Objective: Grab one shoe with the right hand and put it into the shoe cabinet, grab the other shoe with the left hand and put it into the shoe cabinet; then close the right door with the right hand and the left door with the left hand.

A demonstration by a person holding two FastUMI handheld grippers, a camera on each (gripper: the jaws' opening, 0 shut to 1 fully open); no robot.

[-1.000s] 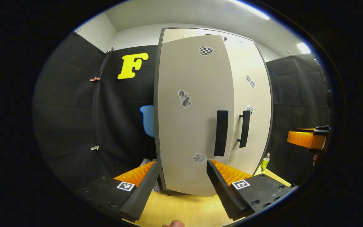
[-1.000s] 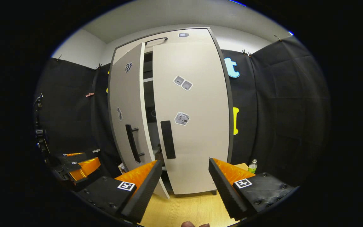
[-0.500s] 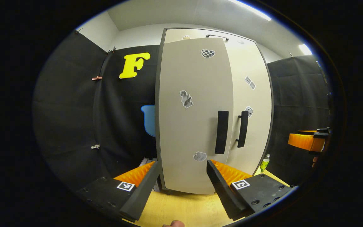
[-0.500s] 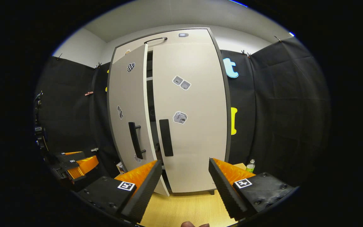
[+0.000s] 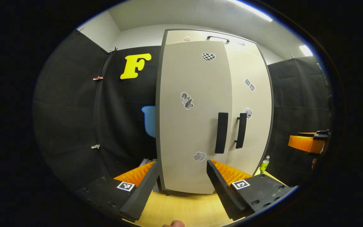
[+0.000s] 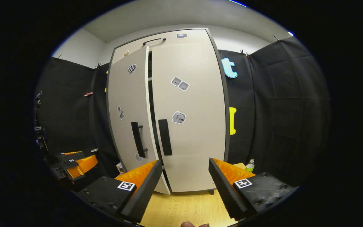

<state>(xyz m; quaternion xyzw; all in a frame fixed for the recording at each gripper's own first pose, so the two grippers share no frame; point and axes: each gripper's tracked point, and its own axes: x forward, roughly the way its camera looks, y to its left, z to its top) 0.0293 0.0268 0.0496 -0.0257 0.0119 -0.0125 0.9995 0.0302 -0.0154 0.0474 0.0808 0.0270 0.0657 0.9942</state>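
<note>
Both grippers' fingers (image 5: 143,186) are ridged wedges on screwed mounts bearing square markers.

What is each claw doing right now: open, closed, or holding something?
Left claw: open, holding nothing, facing the left door.
Right claw: open, holding nothing, facing the right door.

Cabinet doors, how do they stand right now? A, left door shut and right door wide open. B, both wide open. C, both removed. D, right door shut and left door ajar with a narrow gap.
D: in the right gripper view the right door sits flush in the cabinet frame, while the left door stands slightly out, leaving a dark narrow gap between the two doors.
</note>
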